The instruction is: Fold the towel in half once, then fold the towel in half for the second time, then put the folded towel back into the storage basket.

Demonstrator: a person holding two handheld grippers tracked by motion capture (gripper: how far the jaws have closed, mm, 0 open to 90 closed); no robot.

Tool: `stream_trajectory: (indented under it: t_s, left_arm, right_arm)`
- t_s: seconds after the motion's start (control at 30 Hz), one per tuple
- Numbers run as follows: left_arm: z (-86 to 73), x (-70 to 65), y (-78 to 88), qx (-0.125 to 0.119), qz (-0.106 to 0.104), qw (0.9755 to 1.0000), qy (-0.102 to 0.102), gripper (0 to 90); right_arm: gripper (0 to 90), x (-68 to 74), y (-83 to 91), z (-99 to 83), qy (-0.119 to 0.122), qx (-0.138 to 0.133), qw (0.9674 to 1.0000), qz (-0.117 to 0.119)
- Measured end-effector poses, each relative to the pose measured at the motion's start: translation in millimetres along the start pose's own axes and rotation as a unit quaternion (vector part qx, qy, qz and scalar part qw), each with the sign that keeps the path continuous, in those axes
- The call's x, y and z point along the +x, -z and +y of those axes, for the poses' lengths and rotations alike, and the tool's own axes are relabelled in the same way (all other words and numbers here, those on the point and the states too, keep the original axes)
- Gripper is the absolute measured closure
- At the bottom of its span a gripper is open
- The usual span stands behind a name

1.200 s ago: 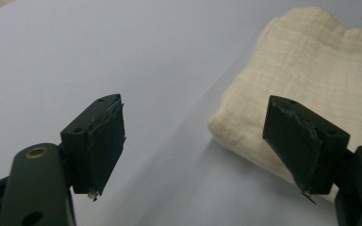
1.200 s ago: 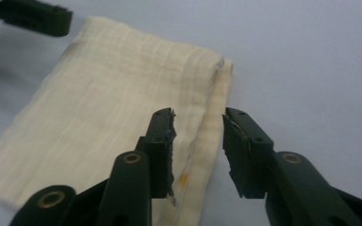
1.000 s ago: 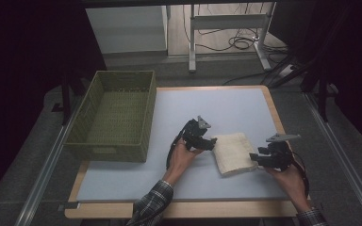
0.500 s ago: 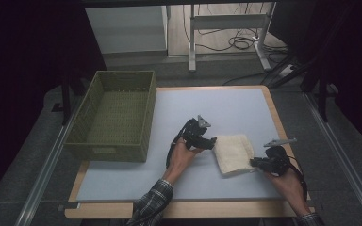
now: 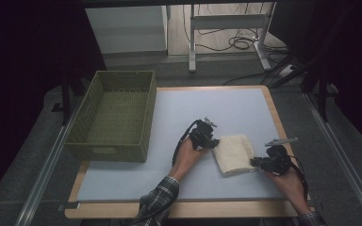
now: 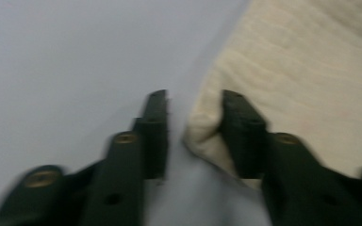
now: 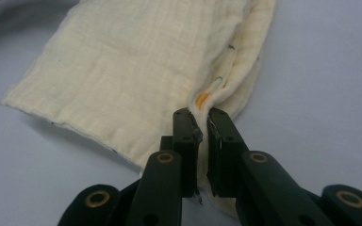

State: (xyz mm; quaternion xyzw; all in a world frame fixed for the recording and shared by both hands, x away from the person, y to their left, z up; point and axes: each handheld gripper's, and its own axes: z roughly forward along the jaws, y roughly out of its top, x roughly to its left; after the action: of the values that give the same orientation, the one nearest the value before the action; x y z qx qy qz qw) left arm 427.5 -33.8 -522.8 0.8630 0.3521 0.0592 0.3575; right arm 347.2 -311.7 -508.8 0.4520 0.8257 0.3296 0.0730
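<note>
A folded cream cloth [image 5: 233, 153] lies on the pale blue table top [image 5: 207, 108]. My left gripper [image 5: 213, 143] sits at the cloth's far left corner. In the left gripper view its jaws [image 6: 193, 99] have just been closing around that corner of the cloth [image 6: 301, 70]; one pad touches it, and a gap remains at the other. My right gripper [image 5: 254, 162] is at the cloth's near right edge. In the right gripper view its jaws [image 7: 200, 115] have just closed and now pinch the folded hem of the cloth [image 7: 136, 70].
A green woven basket [image 5: 108, 153] stands at the table's left side. The wooden table edge [image 5: 184, 209] runs along the front. Metal rails flank the table, and a desk frame with cables stands on the floor beyond it.
The right gripper has shifted slightly toward the cloth's near right edge and shut on it. The left hand has stayed at the cloth's left corner.
</note>
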Motion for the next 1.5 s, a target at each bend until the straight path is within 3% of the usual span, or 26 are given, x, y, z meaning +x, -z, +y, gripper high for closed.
stream_trajectory:
  t_s: [0.03,0.17,0.57,1.5]
  left_arm:
    - [0.6,-1.4,0.5,0.004,-0.004,1.0000,-0.002,74.7]
    - [2.6,-7.5,3.6,0.010,0.011,0.9997,-0.019,83.6]
    - [2.2,0.3,27.8,-0.011,0.020,0.9996,-0.018,84.6]
    - [2.7,25.5,82.5,0.029,0.036,0.9988,-0.015,84.0]
  right_arm:
    - [82.8,-0.4,0.2,0.3,0.000,-0.001,1.0000,0.001]
    - [82.9,0.5,1.1,1.2,0.000,-0.003,1.0000,0.006]
    - [82.8,13.0,8.0,11.1,0.016,-0.018,0.9992,0.032]
    - [82.8,45.4,6.8,47.5,0.041,-0.034,0.9953,0.082]
